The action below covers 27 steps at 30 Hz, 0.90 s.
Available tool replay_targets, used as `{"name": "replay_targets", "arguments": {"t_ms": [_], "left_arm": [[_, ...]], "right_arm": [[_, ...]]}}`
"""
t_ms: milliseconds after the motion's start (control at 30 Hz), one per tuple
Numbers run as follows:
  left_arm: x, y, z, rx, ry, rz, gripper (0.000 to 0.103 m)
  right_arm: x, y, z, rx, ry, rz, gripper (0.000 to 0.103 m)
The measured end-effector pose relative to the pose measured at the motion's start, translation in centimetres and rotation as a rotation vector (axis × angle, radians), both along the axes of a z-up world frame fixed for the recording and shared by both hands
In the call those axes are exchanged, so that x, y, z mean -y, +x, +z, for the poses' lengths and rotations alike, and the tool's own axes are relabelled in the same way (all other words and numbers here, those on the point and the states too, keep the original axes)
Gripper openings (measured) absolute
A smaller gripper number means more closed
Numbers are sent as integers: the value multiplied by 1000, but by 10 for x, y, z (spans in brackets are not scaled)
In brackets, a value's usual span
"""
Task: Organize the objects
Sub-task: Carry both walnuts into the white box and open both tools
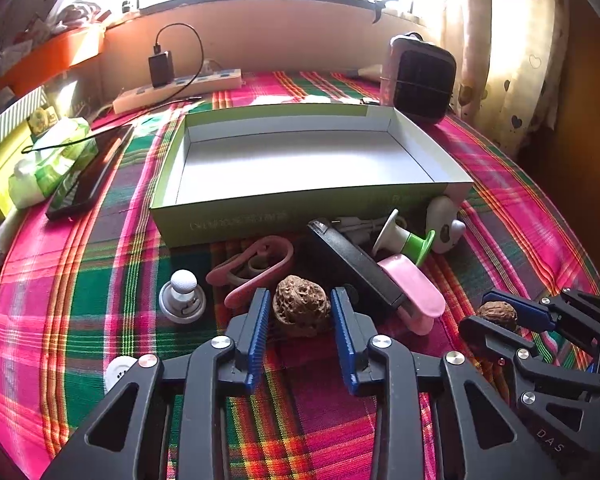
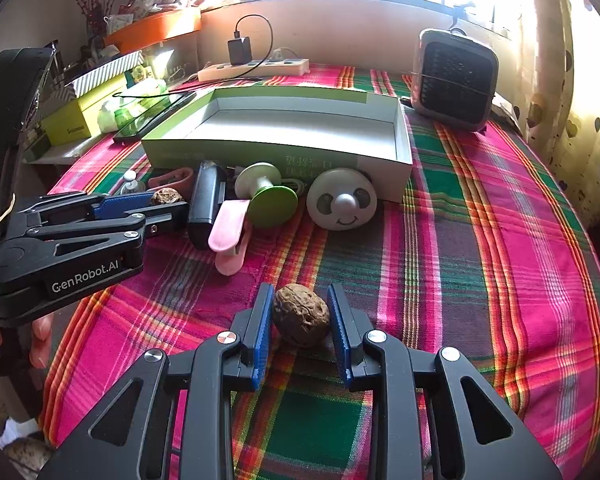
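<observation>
My left gripper (image 1: 300,300) is shut on a rough, pitted walnut (image 1: 300,312) that rests on the plaid cloth, with a blue pad against each side. The right wrist view shows the same gripper (image 2: 168,206) from the side, at the left. My right gripper (image 2: 300,292) is shut on a smoother walnut (image 2: 300,316) nearer the front edge; it appears in the left wrist view at the far right (image 1: 480,312). An empty green box (image 1: 300,196) with a white inside lies open behind the clutter.
In front of the box lie a pink clip (image 1: 256,268), a black case (image 1: 356,264), a pink flap (image 1: 412,288), a green-and-white spool (image 1: 404,240), a panda-faced disc (image 2: 342,202) and a white knob (image 1: 182,296). A phone (image 1: 88,172), a power strip (image 1: 180,88) and a small fan (image 1: 420,76) stand further back.
</observation>
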<state>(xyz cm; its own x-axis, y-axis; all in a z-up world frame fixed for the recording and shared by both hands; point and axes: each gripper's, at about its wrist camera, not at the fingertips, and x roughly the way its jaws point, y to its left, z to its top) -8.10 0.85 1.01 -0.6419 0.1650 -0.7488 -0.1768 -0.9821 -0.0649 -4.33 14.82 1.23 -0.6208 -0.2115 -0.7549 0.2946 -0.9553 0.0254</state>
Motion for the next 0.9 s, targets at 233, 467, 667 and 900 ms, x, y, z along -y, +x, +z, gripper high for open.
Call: {"name": "replay_targets", "arguments": {"t_ms": [233,467,667,900], "left_arm": [[-1,1,0,-2,-4,1,27],[-1,5,5,-9,-6,-5,27],[-1,7,13,-18,-6,-11,27],[1,2,28,-33,14,-19,27]], "right_arm": [[-1,-1,0,2,-4,-3,29],[-3,-2,5,-8,-19,-1,28],[-1,-4,14,-19,-33,2,28],[4,-14,30,-44,-46,16,28]]}}
